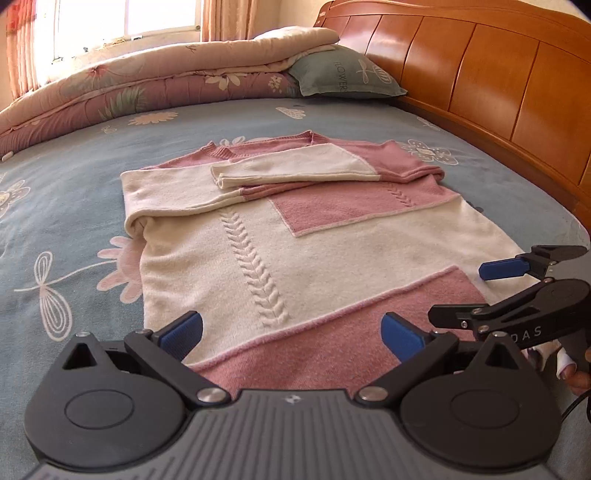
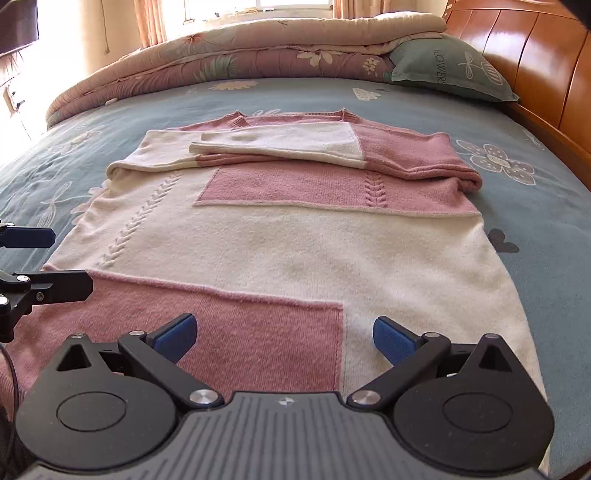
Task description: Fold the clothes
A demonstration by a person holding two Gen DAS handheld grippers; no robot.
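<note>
A pink and cream knit sweater [image 1: 295, 236] lies flat on the bed, both sleeves folded across its chest; it also shows in the right wrist view [image 2: 295, 236]. My left gripper [image 1: 291, 338] is open and empty, just above the sweater's pink hem at its left side. My right gripper [image 2: 282, 338] is open and empty above the hem at its right side. The right gripper also shows in the left wrist view [image 1: 491, 291], and the left gripper shows at the left edge of the right wrist view [image 2: 44, 258].
The bed has a blue flowered sheet [image 1: 74, 192]. A folded pink quilt [image 1: 147, 85] and a green pillow [image 1: 343, 74] lie at the far end. A wooden headboard [image 1: 498, 81] runs along the right. A window [image 1: 125, 18] is behind.
</note>
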